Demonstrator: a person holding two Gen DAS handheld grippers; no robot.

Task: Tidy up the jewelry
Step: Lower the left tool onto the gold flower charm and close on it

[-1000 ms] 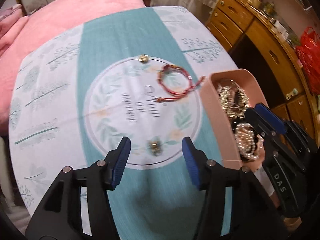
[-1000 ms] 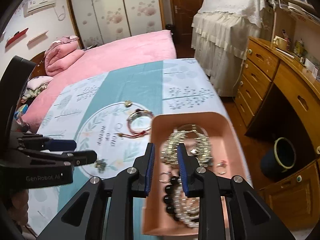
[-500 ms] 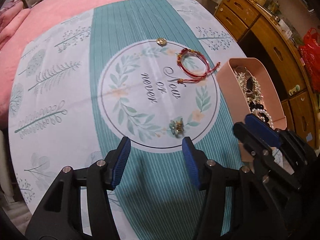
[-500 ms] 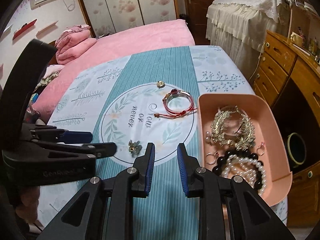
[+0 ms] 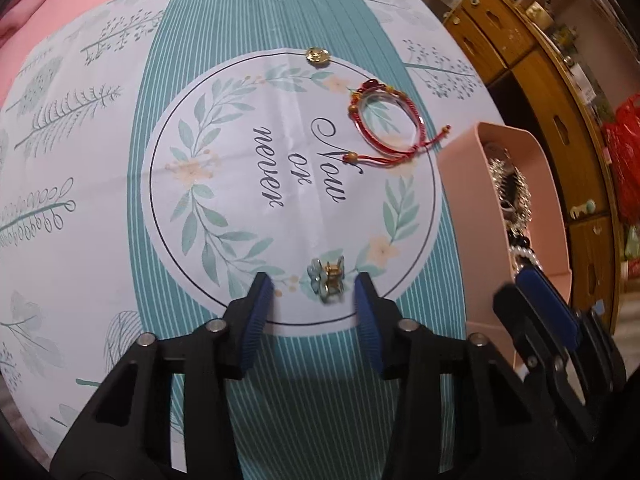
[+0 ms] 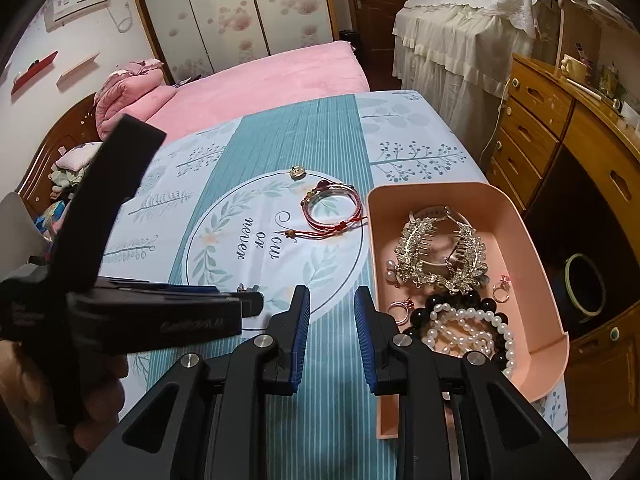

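Hair clip (image 5: 327, 280) is lying between the left gripper's (image 5: 314, 294) spread jaws, near the pink tray (image 5: 464, 216); right gripper (image 6: 331, 300) is hovering, jaws apart.

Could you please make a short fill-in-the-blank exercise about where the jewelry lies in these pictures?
1. The small flower clip lies between the open fingers of the ____ gripper.
2. The pearl bracelet lies inside the ____ tray.
3. The red cord bracelet lies on the ____, outside the tray.

Missing words: left; pink; tablecloth
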